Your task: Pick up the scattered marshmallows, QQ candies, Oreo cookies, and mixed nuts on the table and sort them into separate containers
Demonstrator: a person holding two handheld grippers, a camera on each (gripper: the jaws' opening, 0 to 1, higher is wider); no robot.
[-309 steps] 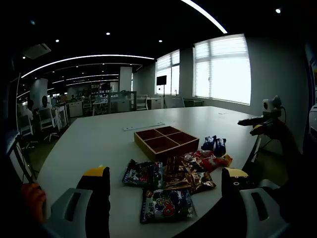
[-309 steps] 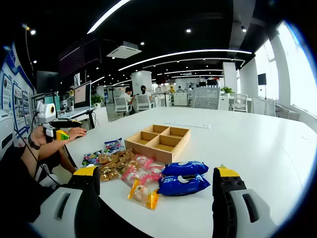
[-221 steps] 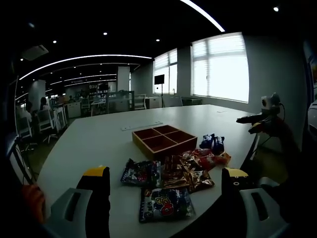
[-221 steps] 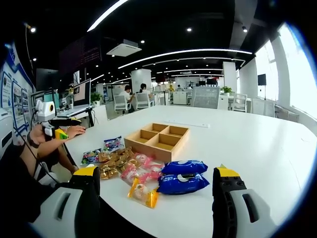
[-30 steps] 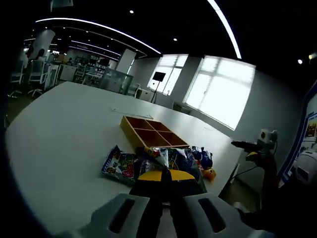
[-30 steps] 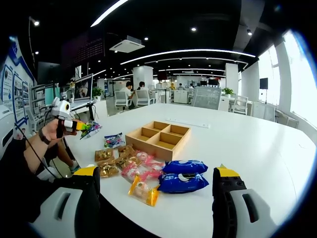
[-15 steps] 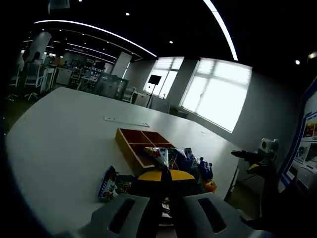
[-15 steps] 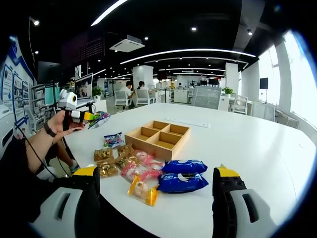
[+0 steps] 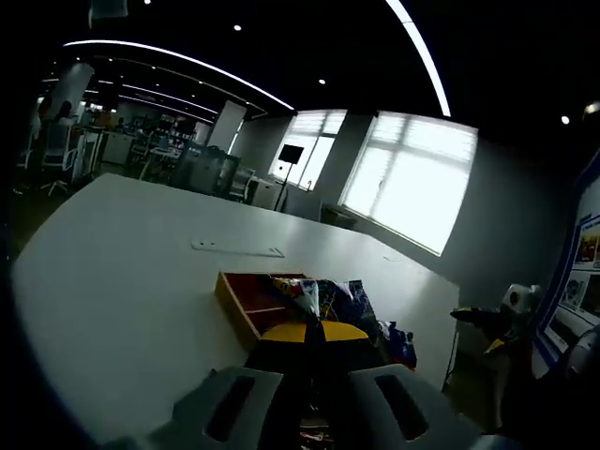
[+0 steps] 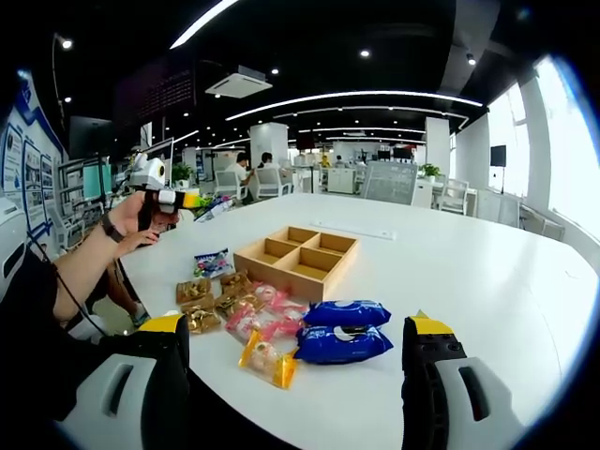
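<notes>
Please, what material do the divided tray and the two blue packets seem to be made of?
The tray looks like pale, unpainted wood with a matte finish: flat board walls and thin dividers, no shine. The blue packets look like glossy plastic film, because their puffed surfaces catch highlights. What is inside them I cannot tell.
</notes>
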